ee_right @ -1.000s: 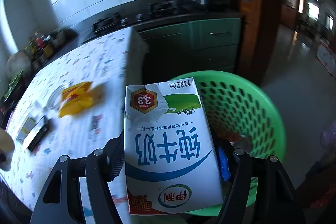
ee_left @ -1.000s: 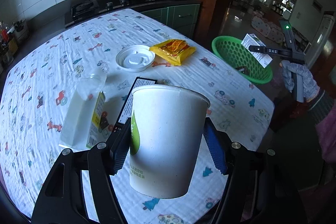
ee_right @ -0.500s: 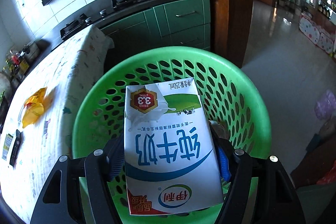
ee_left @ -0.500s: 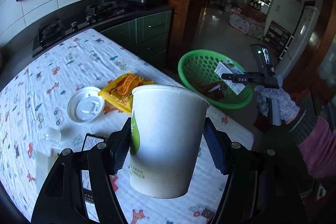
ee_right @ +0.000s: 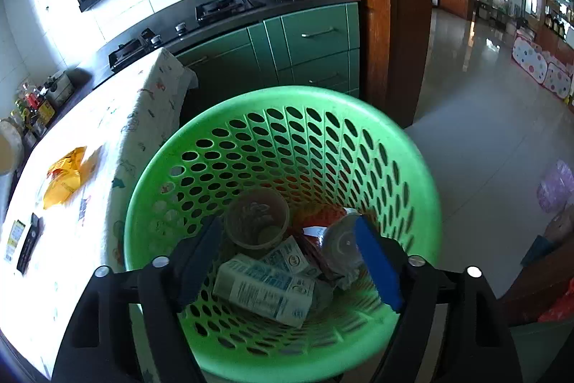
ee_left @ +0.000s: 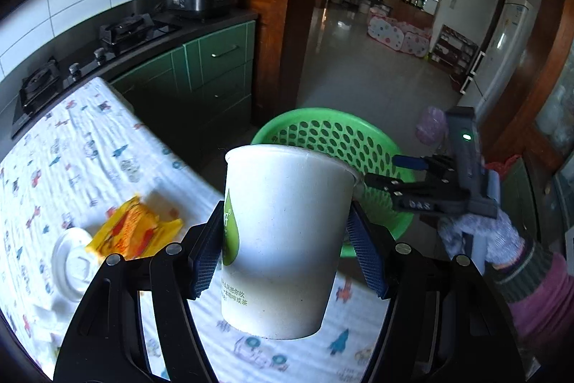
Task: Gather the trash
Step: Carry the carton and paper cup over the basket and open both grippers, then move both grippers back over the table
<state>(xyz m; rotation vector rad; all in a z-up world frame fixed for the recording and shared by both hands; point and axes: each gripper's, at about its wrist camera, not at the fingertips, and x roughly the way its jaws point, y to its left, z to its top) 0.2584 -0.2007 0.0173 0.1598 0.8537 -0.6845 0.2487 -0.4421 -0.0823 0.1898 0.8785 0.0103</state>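
My left gripper (ee_left: 285,248) is shut on a white paper cup (ee_left: 287,214) with a green leaf print, held upright above the table's edge beside the green basket (ee_left: 323,117). In the right wrist view my right gripper (ee_right: 288,255) hangs over the basket (ee_right: 412,146); its jaws are opening with nothing between them. A white and blue milk carton (ee_right: 262,289) lies on the basket's floor below it, beside a clear plastic cup (ee_right: 256,218) and other rubbish. The right gripper (ee_left: 389,172) also shows in the left wrist view, held by a gloved hand (ee_left: 480,232).
On the patterned tablecloth (ee_left: 89,146) lie a yellow snack wrapper (ee_left: 136,232) and a white lid (ee_left: 73,264). A black flat item (ee_right: 30,243) lies further along the table. Green cabinets (ee_right: 315,38) and a wooden door frame (ee_right: 380,17) stand behind the basket.
The right gripper let go of the milk carton, which dropped into the basket. The left gripper carried the paper cup across the table toward the basket.
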